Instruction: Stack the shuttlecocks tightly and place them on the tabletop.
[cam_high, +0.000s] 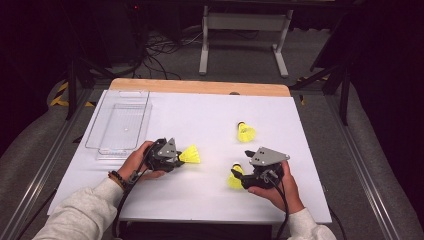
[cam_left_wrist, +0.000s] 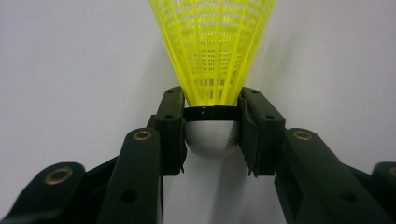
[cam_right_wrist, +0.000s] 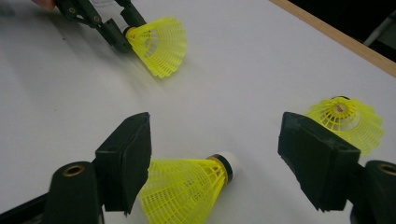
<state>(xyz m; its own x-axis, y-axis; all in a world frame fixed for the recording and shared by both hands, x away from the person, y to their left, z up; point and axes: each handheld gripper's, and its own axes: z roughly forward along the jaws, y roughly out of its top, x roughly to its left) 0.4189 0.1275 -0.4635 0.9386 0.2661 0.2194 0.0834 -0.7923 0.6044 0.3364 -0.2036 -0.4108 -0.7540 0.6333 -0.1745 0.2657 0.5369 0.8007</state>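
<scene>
Counter (cam_high: 210, 120) — white, carrying all items. Clear tray (cam_high: 120, 125) at 10 o'clock, nearer left gripper (cam_high: 179, 156), well apart from it. Left gripper clamped on cork end of held shuttlecock (cam_left_wrist: 212, 70), skirt pointing away toward 3 o'clock. Right gripper (cam_right_wrist: 215, 158) wide open — lying shuttlecock (cam_right_wrist: 187, 186) between jaws, unpressed, long axis crosswise to them. Third shuttlecock (cam_high: 246, 132) at 1 o'clock, untouched.

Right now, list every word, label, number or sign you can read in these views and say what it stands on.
No readable text.
Far shuttlecock: a small red-and-orange mark inside its skirt, too small to read.
Shuttlecock in the left gripper: plain black band and white cork, no print.
Shuttlecock lying between the open jaws of the right gripper: no print.
Clear tray and white table: unmarked.
</scene>
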